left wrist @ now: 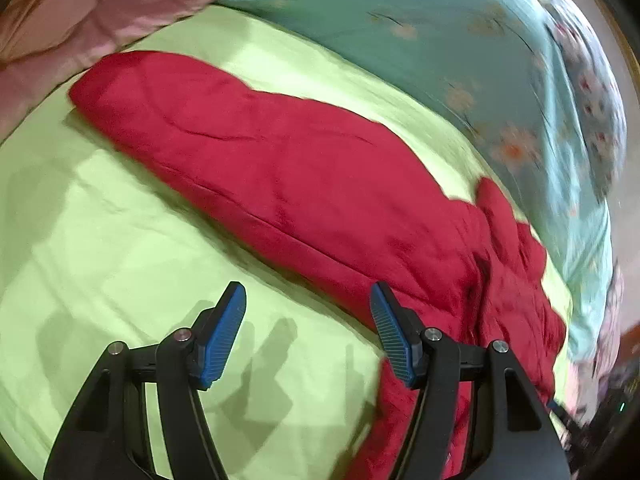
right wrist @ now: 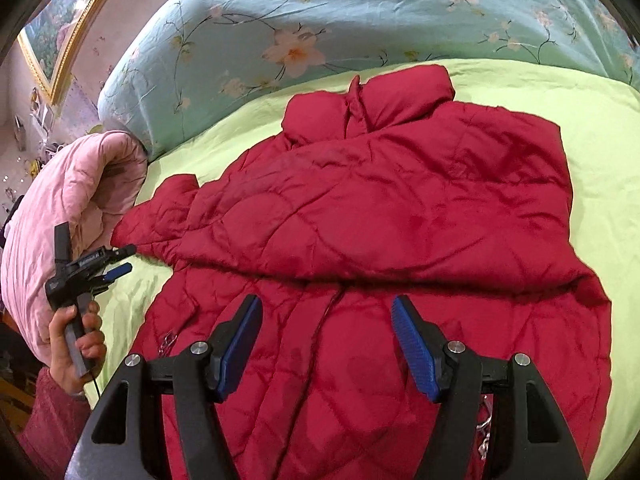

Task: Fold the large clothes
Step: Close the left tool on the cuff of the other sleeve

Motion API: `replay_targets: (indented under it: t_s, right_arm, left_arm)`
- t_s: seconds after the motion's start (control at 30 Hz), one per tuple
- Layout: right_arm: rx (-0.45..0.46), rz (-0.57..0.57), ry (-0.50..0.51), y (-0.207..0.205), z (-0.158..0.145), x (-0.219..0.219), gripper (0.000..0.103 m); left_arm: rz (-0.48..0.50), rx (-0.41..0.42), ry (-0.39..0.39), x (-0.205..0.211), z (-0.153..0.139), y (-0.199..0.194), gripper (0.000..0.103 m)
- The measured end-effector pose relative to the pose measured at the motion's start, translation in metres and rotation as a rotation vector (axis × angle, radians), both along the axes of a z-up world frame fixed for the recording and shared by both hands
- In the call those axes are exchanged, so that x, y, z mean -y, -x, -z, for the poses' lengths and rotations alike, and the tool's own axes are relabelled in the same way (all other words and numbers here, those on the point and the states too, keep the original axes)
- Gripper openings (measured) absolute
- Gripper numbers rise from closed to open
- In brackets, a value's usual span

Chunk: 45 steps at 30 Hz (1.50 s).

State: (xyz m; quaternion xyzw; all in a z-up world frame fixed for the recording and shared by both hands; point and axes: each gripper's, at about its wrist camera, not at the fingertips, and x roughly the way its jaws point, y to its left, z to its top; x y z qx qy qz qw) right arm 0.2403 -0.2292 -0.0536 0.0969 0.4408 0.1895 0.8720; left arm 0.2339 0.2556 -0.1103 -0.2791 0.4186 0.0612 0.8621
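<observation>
A red quilted jacket lies on a lime-green bed sheet, collar toward the far side, with one sleeve folded across its front. In the left wrist view the jacket stretches diagonally from upper left to lower right. My left gripper is open and empty, above the sheet at the jacket's near edge; it also shows in the right wrist view, hand-held just off the sleeve cuff. My right gripper is open and empty, above the jacket's lower part.
A teal floral quilt lies along the far side of the bed, also in the left wrist view. A pink padded blanket sits at the left. A gold-framed picture hangs on the wall.
</observation>
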Motion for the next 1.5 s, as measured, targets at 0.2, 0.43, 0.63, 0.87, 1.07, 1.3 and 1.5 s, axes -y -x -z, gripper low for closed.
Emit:
replay_targets:
  t_s: [0.2, 0.43, 0.63, 0.87, 1.07, 1.3, 1.5]
  right_arm:
    - [-0.012, -0.023, -0.015, 0.010, -0.003, -0.005, 0.069]
    - [0.022, -0.044, -0.011, 0.029, -0.014, -0.012, 0.069]
    - [0.031, -0.065, -0.016, 0.037, -0.020, -0.019, 0.069]
    - [0.016, -0.060, -0.015, 0.038, -0.016, -0.017, 0.069]
    - [0.010, -0.045, -0.026, 0.040, -0.012, -0.010, 0.069]
    - [0.027, -0.035, -0.051, 0.041, -0.017, -0.005, 0.069]
    - [0.031, -0.006, -0.087, 0.041, -0.020, 0.009, 0.069]
  left_arm:
    - [-0.133, 0.000, 0.049, -0.054, 0.016, -0.007, 0.064]
    - [-0.262, 0.047, 0.138, -0.107, 0.028, -0.024, 0.064]
    - [-0.354, 0.098, 0.241, -0.134, 0.042, -0.038, 0.064]
    - [-0.344, 0.134, 0.235, -0.135, 0.035, -0.049, 0.016]
    - [-0.311, 0.189, 0.174, -0.117, 0.003, -0.037, 0.008]
    - [-0.179, 0.287, 0.110, -0.060, -0.046, -0.025, 0.007]
    - [-0.042, 0.360, 0.068, 0.001, -0.084, -0.020, 0.007]
